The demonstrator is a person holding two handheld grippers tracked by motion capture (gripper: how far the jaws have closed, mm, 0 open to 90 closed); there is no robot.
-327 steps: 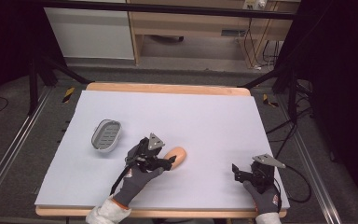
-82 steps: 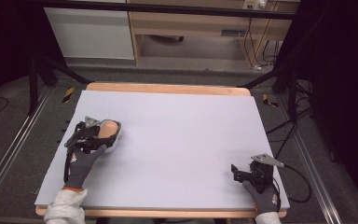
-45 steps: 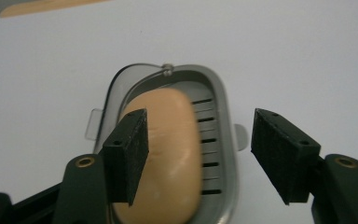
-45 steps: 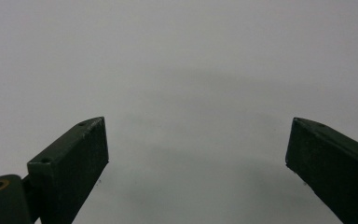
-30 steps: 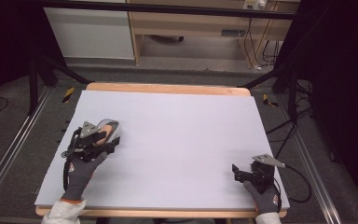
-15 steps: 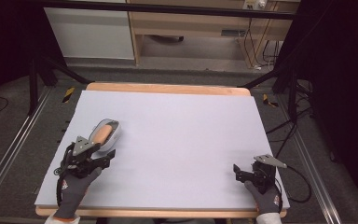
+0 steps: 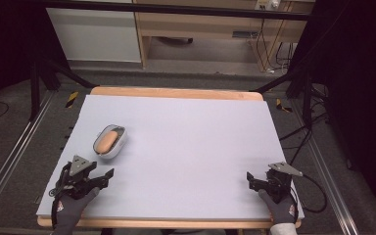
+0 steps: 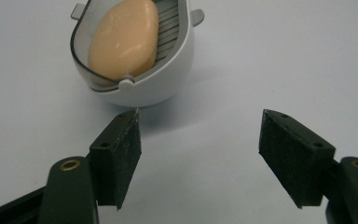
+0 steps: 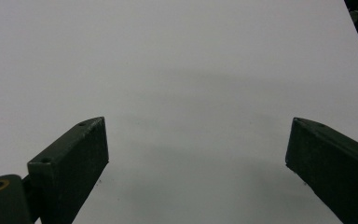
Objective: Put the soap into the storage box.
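An orange bar of soap (image 7: pixel 106 140) (image 8: pixel 123 38) lies in a white soap dish (image 7: pixel 118 145) (image 8: pixel 161 83) on the left of the table. My left gripper (image 7: pixel 105 175) (image 8: pixel 200 154) rests near the front left corner, a short way in front of the dish. Its jaws have just been opening and hold nothing. My right gripper (image 7: pixel 249 179) (image 9: pixel 198 168) sits at the front right, open, with bare table between its jaws.
A pale sheet (image 7: pixel 191 142) covers the wooden table (image 7: pixel 176 92). Cables (image 7: pixel 313 191) trail off the right edge. Dark stands and a cabinet are on the floor beyond the far edge.
The left gripper has pulled back from the soap dish toward the front edge and opened its jaws. The soap stays in the dish. The right gripper has kept still.
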